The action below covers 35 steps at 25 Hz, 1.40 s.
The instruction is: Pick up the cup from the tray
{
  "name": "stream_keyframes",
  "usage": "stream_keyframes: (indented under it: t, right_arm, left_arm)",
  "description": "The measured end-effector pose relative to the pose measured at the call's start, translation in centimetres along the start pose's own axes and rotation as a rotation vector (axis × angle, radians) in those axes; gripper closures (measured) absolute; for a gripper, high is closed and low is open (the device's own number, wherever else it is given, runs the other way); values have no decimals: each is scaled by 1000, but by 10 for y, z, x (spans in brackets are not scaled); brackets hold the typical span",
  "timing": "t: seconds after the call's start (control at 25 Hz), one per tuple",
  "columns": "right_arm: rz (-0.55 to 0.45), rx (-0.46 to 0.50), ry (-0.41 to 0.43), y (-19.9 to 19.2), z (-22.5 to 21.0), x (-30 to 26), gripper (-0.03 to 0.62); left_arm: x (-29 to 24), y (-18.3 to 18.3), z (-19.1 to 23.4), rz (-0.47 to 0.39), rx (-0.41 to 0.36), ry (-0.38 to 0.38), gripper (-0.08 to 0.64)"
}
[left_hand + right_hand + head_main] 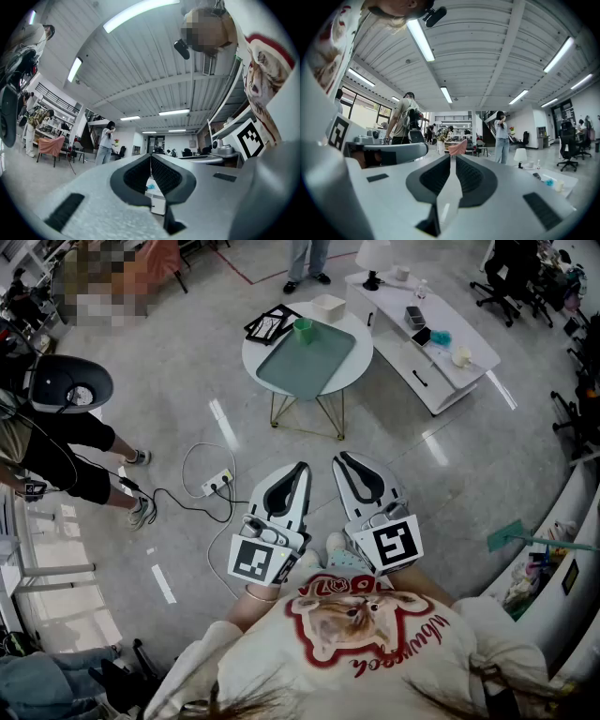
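Note:
A small green cup [303, 330] stands at the far left corner of a grey-green tray [309, 362] on a round white table [354, 371], well ahead of me in the head view. Both grippers are held close to my chest, far short of the table. My left gripper [300, 468] is shut with nothing in it, its jaw tips meeting in the left gripper view [151, 156]. My right gripper [341, 460] is also shut and empty, its jaw tips together in the right gripper view [451, 155]. Neither gripper view shows the cup.
A white box [328, 307] and a black frame [272, 324] sit at the table's far edge. A low white bench [422, 343] with small items stands to the right. A power strip with cables [217, 486] lies on the floor at left. People stand at the left and far back.

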State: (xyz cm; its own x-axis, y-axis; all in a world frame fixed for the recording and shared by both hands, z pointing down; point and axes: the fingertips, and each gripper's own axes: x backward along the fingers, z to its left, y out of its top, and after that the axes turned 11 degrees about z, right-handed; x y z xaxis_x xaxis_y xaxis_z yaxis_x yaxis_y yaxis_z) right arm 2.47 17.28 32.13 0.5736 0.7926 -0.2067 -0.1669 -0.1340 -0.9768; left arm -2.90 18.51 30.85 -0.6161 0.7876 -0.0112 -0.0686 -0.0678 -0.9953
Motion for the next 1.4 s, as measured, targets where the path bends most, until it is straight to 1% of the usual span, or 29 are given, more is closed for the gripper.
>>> stream_keyframes:
  t: [0.4, 0.52, 0.68, 0.8, 1.28, 1.4]
  right_arm:
    - [-9, 1, 5, 5, 7, -2, 537]
    - [-15, -13, 2, 7, 6, -3, 537]
    - [-24, -23, 25, 7, 8, -6, 537]
    - [-32, -21, 26, 7, 6, -7, 537]
    - [-54, -22, 21, 11, -39, -13, 537]
    - [-58, -27, 32, 10, -45, -13, 537]
  left_arm:
    - [8, 3, 8, -11, -11, 15, 545]
    - [7, 5, 8, -10, 0, 14, 546]
    - [7, 4, 10, -7, 1, 23, 546]
    - [4, 2, 11, -1, -1, 27, 546]
    - [-36, 2, 9, -17, -9, 33, 546]
    - [-44, 5, 6, -26, -8, 35, 546]
